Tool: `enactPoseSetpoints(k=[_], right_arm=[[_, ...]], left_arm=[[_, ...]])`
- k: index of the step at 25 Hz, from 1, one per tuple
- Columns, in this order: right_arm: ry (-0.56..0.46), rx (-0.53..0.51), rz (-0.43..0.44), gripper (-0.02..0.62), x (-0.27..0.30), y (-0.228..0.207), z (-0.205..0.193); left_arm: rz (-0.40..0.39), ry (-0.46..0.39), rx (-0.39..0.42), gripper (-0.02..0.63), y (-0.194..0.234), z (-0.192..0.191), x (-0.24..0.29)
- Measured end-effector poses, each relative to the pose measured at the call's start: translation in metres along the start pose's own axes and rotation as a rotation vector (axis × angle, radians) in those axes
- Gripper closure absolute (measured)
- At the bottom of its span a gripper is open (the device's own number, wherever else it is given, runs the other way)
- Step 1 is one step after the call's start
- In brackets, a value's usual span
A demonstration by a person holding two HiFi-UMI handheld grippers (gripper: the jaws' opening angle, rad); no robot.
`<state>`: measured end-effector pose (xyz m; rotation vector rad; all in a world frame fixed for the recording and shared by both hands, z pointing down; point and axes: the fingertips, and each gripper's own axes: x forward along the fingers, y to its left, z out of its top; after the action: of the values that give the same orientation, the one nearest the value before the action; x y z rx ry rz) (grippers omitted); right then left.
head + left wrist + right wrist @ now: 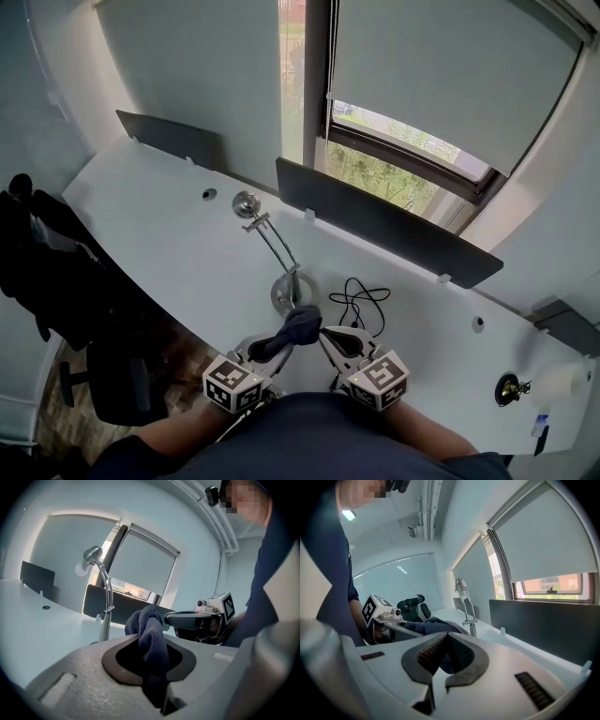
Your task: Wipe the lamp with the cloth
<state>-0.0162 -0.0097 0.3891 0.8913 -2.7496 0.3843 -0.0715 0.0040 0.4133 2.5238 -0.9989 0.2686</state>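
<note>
Left gripper (284, 340) is clamped on the dark cloth (302, 322). Right gripper (326, 333) is pinched closed and empty, right beside the cloth. Lamp (273, 241) stands just past both tips.

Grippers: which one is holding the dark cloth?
The left gripper: the cloth is pinched between its jaws. The right gripper's jaws hold nothing.

white desk (159, 234) w/ dark dividers (375, 220), window (394, 173), blind (450, 75) part down, blk chair (122, 375).
</note>
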Motion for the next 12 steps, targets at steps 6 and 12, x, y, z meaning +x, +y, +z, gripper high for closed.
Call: enactPoseSetpoints(k=[6,12], right_arm=[[-0.009,-0.041,0.008,0.584,-0.004,0.011,0.0],[-0.009,-0.059,0.028,0.585,-0.002,0.018,-0.001]], left_arm=[[-0.038,-0.04,0.009,0.541,-0.021,0.009,-0.001],[-0.046,-0.041,0.053,0.542,-0.031,0.006,-0.003]])
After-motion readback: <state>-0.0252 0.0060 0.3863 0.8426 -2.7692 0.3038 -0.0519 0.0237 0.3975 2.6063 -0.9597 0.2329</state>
